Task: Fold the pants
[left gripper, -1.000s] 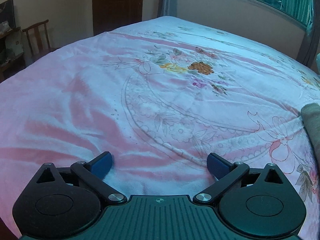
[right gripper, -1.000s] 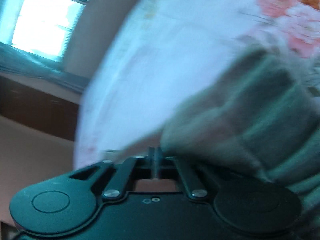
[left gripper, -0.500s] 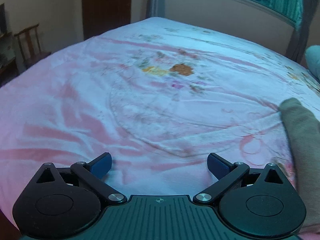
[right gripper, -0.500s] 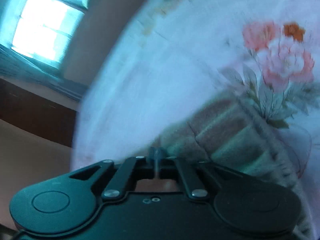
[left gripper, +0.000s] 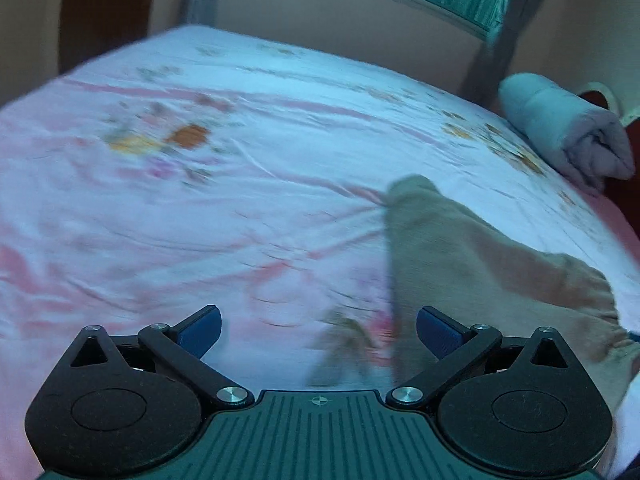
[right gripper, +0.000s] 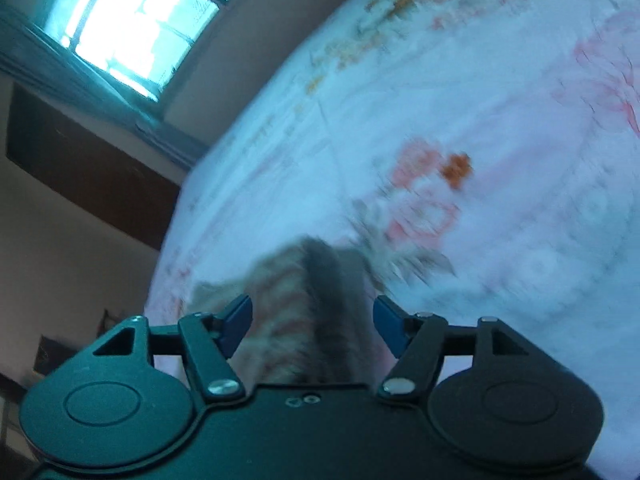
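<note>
A bedroom: a wide bed (left gripper: 200, 208) under a pink-and-white floral sheet, a window (right gripper: 132, 28) with teal curtains beyond, brown walls. One pair of tan pants (left gripper: 480, 264) lies bunched on the sheet at the right of the left camera's view, and both views are smeared, so details are soft. A rolled grey blanket (left gripper: 560, 128) sits at the far corner of the bed, well apart from the pants.

The left gripper (left gripper: 318, 330) is spread wide with nothing between its blue pads, only sheet and a blurred leaf print. The right gripper (right gripper: 312, 324) is parted too, the pants' ribbed edge lying between and below its pads; whether a pad touches cloth I cannot tell, but it is not pinching.

The fabric looks soft, light and limp, likely to sag and drag the sheet. I would take it at the ribbed hem or waistband, one corner per gripper.

Count: one pair of pants, one blanket roll, two grippers.
</note>
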The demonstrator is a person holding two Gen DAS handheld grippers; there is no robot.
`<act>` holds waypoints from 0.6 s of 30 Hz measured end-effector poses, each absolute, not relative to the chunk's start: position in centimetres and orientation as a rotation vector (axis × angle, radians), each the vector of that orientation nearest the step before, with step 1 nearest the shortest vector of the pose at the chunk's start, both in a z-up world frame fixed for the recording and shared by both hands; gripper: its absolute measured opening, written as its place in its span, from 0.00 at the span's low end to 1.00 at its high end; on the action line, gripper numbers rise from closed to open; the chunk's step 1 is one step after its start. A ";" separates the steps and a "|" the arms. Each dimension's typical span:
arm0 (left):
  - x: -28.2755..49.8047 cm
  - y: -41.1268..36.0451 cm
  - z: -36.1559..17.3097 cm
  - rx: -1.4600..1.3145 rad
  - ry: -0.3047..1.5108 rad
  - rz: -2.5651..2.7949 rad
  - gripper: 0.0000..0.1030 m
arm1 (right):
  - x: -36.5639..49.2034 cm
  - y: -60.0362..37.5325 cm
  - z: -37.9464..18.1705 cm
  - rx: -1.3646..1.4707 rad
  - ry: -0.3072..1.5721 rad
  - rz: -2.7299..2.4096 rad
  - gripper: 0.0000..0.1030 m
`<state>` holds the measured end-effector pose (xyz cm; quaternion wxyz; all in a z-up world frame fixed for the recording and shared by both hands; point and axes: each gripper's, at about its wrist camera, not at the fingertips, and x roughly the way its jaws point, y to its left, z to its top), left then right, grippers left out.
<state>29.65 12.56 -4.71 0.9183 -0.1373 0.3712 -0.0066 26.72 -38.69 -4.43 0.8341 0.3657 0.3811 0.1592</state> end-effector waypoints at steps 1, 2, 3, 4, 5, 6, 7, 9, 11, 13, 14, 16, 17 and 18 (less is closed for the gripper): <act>30.0 12.3 -4.9 -0.322 0.776 -0.041 1.00 | 26.3 -39.0 -4.9 0.781 0.820 0.351 0.60; 30.4 12.3 -5.2 -0.376 0.784 -0.068 1.00 | 26.0 -39.0 -5.5 0.792 0.828 0.365 0.62; 30.9 12.3 -5.4 -0.431 0.792 -0.094 1.00 | 26.2 -38.7 -6.4 0.806 0.838 0.375 0.63; 31.2 12.2 -5.7 -0.468 0.799 -0.120 1.00 | 26.1 -38.8 -7.0 0.828 0.849 0.387 0.66; 31.6 12.0 -6.1 -0.496 0.814 -0.147 1.00 | 26.3 -39.0 -7.8 0.854 0.864 0.399 0.68; 31.9 11.7 -6.4 -0.510 0.829 -0.164 1.00 | 26.6 -38.7 -8.4 0.874 0.890 0.411 0.69; 32.3 11.5 -6.7 -0.521 0.839 -0.188 1.00 | 26.8 -38.5 -8.8 0.878 0.910 0.422 0.69; 33.0 11.5 -7.0 -0.548 0.858 -0.225 1.00 | 27.1 -38.0 -9.4 0.877 0.920 0.448 0.69; 33.7 11.7 -7.3 -0.593 0.876 -0.275 1.00 | 27.4 -37.9 -9.8 0.909 0.936 0.473 0.69; 34.8 11.5 -7.7 -0.606 0.903 -0.314 1.00 | 28.0 -37.8 -10.2 0.948 0.947 0.499 0.70; 35.3 11.4 -7.8 -0.609 0.915 -0.327 1.00 | 28.2 -37.7 -10.3 0.959 0.954 0.514 0.71; 36.4 11.2 -8.2 -0.605 0.936 -0.359 1.00 | 28.7 -37.7 -10.4 0.967 0.970 0.527 0.71; 37.0 11.2 -8.4 -0.608 0.944 -0.371 1.00 | 28.8 -37.7 -10.5 0.970 0.974 0.531 0.71; 37.5 11.1 -8.5 -0.615 0.950 -0.388 1.00 | 29.0 -37.7 -10.6 0.973 0.977 0.536 0.71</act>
